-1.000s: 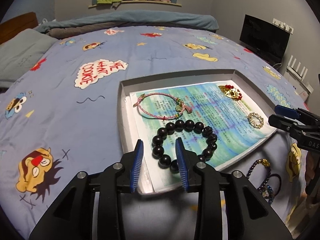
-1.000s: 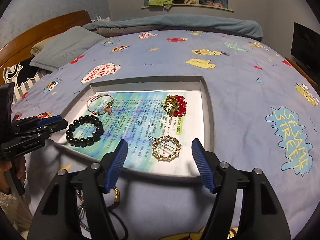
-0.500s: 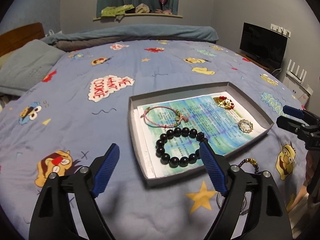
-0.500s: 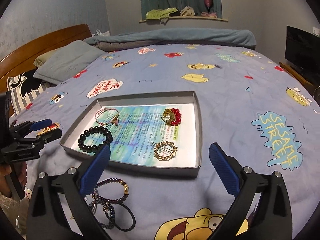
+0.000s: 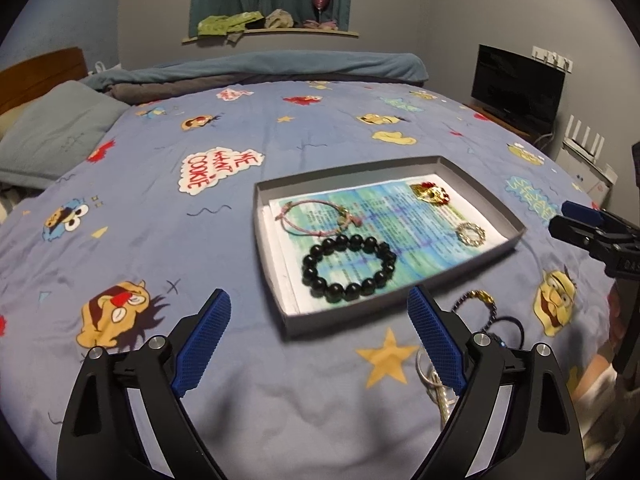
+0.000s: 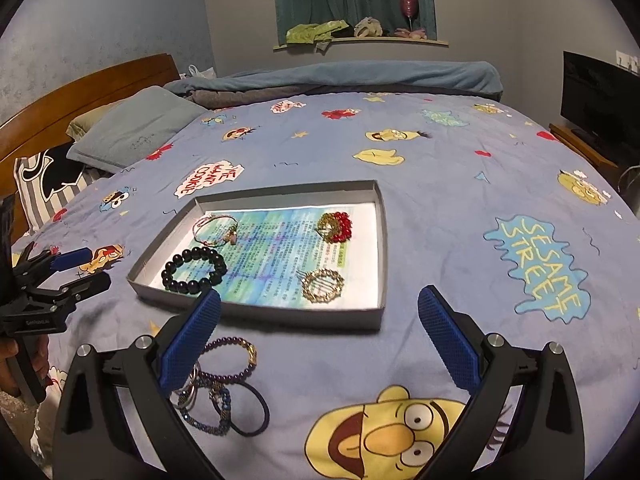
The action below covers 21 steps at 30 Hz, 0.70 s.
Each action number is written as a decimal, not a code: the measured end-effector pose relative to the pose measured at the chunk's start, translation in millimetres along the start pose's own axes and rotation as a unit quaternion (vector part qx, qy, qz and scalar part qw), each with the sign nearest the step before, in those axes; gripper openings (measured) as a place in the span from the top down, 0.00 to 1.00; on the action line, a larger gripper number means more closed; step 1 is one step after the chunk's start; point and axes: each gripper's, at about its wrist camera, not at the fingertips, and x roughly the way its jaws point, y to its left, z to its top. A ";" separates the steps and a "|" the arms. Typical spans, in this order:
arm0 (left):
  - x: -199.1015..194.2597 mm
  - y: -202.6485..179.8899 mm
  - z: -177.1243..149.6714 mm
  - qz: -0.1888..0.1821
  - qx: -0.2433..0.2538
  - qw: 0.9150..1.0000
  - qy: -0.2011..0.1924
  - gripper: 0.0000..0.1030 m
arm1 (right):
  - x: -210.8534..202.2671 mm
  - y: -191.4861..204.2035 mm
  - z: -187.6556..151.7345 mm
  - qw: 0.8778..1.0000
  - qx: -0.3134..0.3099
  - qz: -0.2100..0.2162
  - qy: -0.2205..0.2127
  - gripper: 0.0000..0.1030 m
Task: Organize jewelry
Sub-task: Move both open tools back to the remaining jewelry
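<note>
A grey tray [image 5: 272, 276] [image 6: 382, 240] lies on the bed, lined with a printed sheet. In it are a black bead bracelet [image 5: 349, 267] [image 6: 194, 265], a pink cord bracelet [image 5: 316, 218] [image 6: 216, 230], a red and gold brooch [image 5: 430, 193] [image 6: 335, 226] and a gold round clip [image 5: 471, 234] [image 6: 323, 285]. A heap of loose bracelets and a hair tie [image 6: 224, 388] [image 5: 476, 320] lies on the blanket in front of the tray. My left gripper [image 5: 320, 344] [image 6: 80, 270] is open and empty, short of the tray. My right gripper [image 6: 320, 336] [image 5: 572, 218] is open and empty above the heap.
The bed has a blue cartoon blanket [image 5: 160, 208]. Pillows [image 6: 132, 130] and a wooden headboard [image 6: 80, 88] are at the left. A TV [image 5: 516, 88] on a stand is at the right. A rolled duvet [image 6: 340, 78] lies at the far edge.
My left gripper opened, let go of the black bead bracelet in the tray and drew back. My right gripper opened wider and drew back too, so the loose heap came into view.
</note>
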 end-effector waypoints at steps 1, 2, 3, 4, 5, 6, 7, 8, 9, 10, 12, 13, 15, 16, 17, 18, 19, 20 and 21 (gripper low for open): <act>-1.4 -1.2 -2.2 -0.001 0.001 1.000 0.000 0.13 | -1.0 -0.7 -1.5 1.000 0.001 -0.001 0.002 0.05; -2.3 -2.1 -4.3 -0.003 0.001 1.000 0.002 0.13 | -2.0 -1.6 -2.7 1.000 0.001 -0.002 0.003 0.05; -2.9 -3.7 -6.6 -0.006 0.002 1.000 0.004 0.13 | -3.8 -2.1 -4.3 1.000 0.000 -0.004 0.004 0.05; -3.5 -5.1 -8.1 -0.008 0.002 1.000 0.005 0.13 | -6.0 -2.3 -5.9 1.000 -0.001 -0.006 0.004 0.05; -4.0 -6.8 -10.2 -0.010 0.002 1.000 0.007 0.13 | -7.2 -2.2 -7.2 1.000 -0.001 -0.006 0.004 0.05; -4.3 -8.5 -12.2 -0.013 0.003 1.000 0.008 0.13 | -9.1 -2.4 -9.1 1.000 -0.001 -0.007 0.005 0.05; -4.4 -10.4 -14.1 -0.015 0.005 1.000 0.010 0.13 | -10.3 -2.8 -10.8 1.000 -0.001 -0.006 0.006 0.05; -4.4 -12.9 -16.5 -0.015 0.008 1.000 0.012 0.13 | -11.9 -2.7 -12.9 1.000 -0.001 -0.006 0.007 0.05; -4.3 -14.2 -18.1 -0.017 0.010 1.000 0.014 0.13 | -13.0 -2.4 -15.3 1.000 -0.003 -0.007 0.008 0.05; -4.0 -15.9 -20.4 -0.020 0.010 1.000 0.016 0.13 | -13.6 -2.3 -16.2 1.000 -0.004 -0.007 0.009 0.05; -3.2 -19.0 -25.1 -0.024 0.012 0.999 0.021 0.13 | -15.4 -2.1 -20.9 1.000 -0.005 -0.008 0.012 0.05; -3.1 -20.1 -27.0 -0.025 0.012 0.999 0.022 0.13 | -16.1 -2.3 -23.4 1.000 -0.006 -0.008 0.013 0.05; -1.1 -23.4 -32.1 -0.027 0.014 0.999 0.027 0.13 | -16.4 -3.3 -29.3 1.000 -0.005 -0.008 0.018 0.05; 0.3 -25.2 -34.9 -0.029 0.015 0.999 0.031 0.13 | -16.1 -3.5 -31.1 1.000 -0.005 -0.008 0.020 0.05; 1.3 -26.9 -37.6 -0.031 0.016 0.999 0.034 0.13 | -15.2 -3.6 -34.4 1.000 -0.005 -0.008 0.024 0.05; 2.4 -27.9 -39.9 -0.032 0.016 0.999 0.036 0.13 | -14.3 -3.7 -36.7 1.000 -0.006 -0.007 0.027 0.05; 3.5 -29.2 -42.0 -0.034 0.017 0.999 0.037 0.13 | -13.2 -3.5 -38.9 1.000 -0.007 -0.006 0.030 0.05; 4.3 -30.6 -44.5 -0.037 0.017 0.998 0.039 0.13 | -11.8 -3.0 -42.2 0.999 -0.008 -0.005 0.033 0.05; 6.3 -33.1 -47.8 -0.039 0.019 0.998 0.042 0.13 | -10.7 -2.2 -44.9 0.999 -0.010 -0.005 0.036 0.05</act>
